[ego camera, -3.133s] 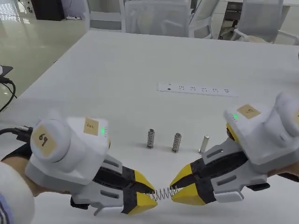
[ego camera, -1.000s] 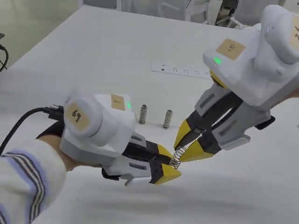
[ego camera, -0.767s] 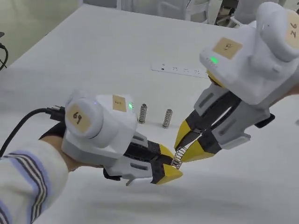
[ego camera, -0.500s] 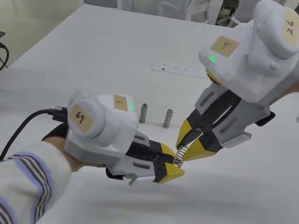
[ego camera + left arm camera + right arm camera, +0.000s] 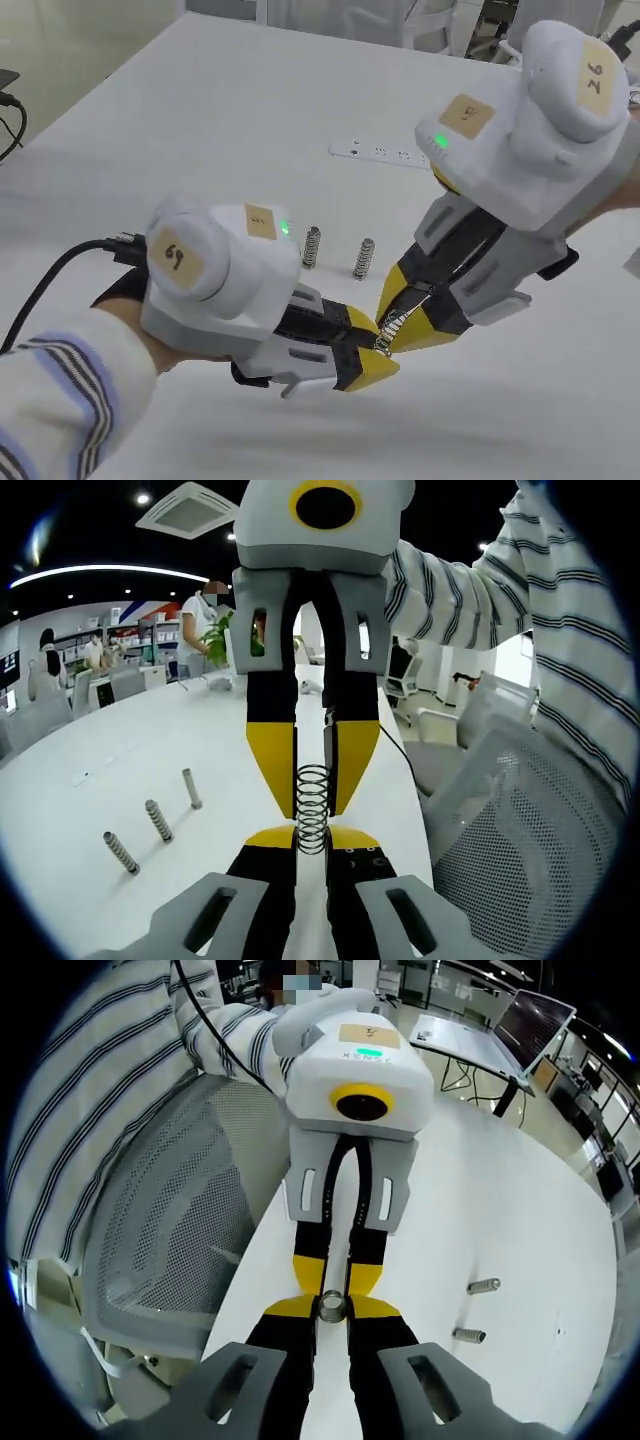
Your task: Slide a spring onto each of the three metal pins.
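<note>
Right now the spring (image 5: 312, 808) is slung nose to nose between the two tools. The left gripper (image 5: 312, 840) nips its lower end and the right gripper (image 5: 395, 325) is closed on its upper part. Its long axis therefore runs along both sets of jaws, tilted and clear of the table (image 5: 200, 120). The bare pin (image 5: 190, 788) stands upright at the end of the row, next to the sprung pins (image 5: 312, 247). The spring likely needs turning upright above that pin, and the right gripper looks nearer.
</note>
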